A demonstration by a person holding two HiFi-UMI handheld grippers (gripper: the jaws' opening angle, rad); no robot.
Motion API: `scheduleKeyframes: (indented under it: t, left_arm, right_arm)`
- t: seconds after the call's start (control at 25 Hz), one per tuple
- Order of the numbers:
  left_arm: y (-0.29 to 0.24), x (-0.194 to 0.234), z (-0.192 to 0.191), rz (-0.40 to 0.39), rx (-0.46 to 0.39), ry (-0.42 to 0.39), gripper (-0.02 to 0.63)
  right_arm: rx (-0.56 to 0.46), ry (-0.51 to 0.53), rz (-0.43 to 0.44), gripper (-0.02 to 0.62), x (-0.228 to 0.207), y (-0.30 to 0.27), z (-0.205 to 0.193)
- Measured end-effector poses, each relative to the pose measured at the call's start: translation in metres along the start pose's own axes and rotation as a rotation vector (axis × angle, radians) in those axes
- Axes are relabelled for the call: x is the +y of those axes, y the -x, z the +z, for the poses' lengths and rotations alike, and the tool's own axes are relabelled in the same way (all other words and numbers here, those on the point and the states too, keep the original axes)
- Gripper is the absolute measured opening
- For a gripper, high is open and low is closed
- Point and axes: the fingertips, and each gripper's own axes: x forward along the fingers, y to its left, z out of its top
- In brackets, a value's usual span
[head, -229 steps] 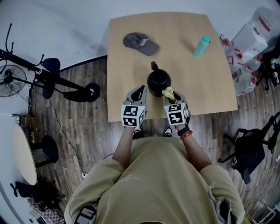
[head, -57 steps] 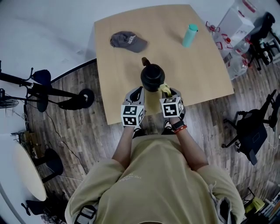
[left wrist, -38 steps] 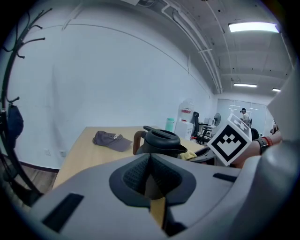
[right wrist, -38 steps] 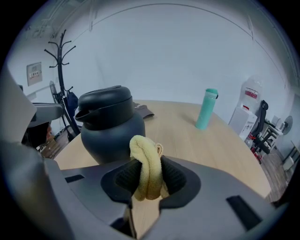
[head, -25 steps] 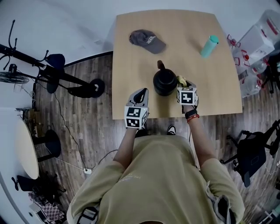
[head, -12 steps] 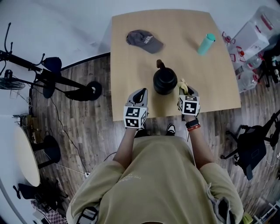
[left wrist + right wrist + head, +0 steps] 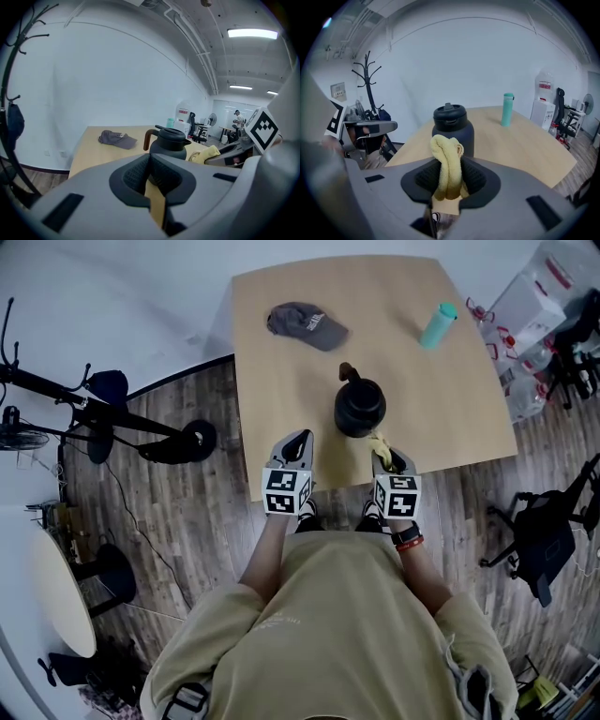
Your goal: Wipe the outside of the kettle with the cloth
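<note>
A black kettle (image 7: 360, 407) with a brown handle (image 7: 348, 371) stands upright in the middle of the light wooden table (image 7: 281, 381). My right gripper (image 7: 382, 452) is shut on a bunched yellow cloth (image 7: 378, 441) just in front of the kettle's near right side; I cannot tell whether they touch. In the right gripper view the cloth (image 7: 447, 168) sticks up between the pads, with the kettle (image 7: 453, 124) right behind it. My left gripper (image 7: 300, 441) hovers over the table's near edge, left of the kettle, shut with nothing in it. The left gripper view has the kettle (image 7: 168, 140) ahead.
A grey cap (image 7: 305, 324) lies at the table's far left and a teal bottle (image 7: 437, 324) stands at the far right. Water jugs (image 7: 534, 306) and an office chair (image 7: 548, 540) stand on the wood floor to the right, a black stand (image 7: 103, 413) to the left.
My right gripper, still holding the cloth, has come back from the kettle's right side toward the near table edge. The left gripper has hardly moved.
</note>
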Motion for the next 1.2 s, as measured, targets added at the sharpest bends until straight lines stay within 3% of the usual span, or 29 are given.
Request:
scheduleKeyframes:
  t: [0.32, 0.56, 0.84, 1.2]
  left_arm:
    - [0.016, 0.034, 0.000, -0.014, -0.004, -0.011, 0.023]
    - [0.029, 0.061, -0.007, -0.019, 0.010, -0.015, 0.023]
    - [0.033, 0.082, -0.005, -0.026, 0.010, -0.023, 0.024]
    - [0.032, 0.084, -0.003, -0.040, 0.008, -0.024, 0.023]
  right_arm:
    - [-0.016, 0.068, 0.016, 0.118, 0.069, -0.011, 0.003]
    - [-0.013, 0.051, 0.004, 0.118, 0.105, -0.052, 0.010]
    - [-0.028, 0.005, -0.051, 0.118, 0.120, -0.104, 0.019]
    - [-0.026, -0.080, -0.160, 0.120, 0.107, -0.137, 0.012]
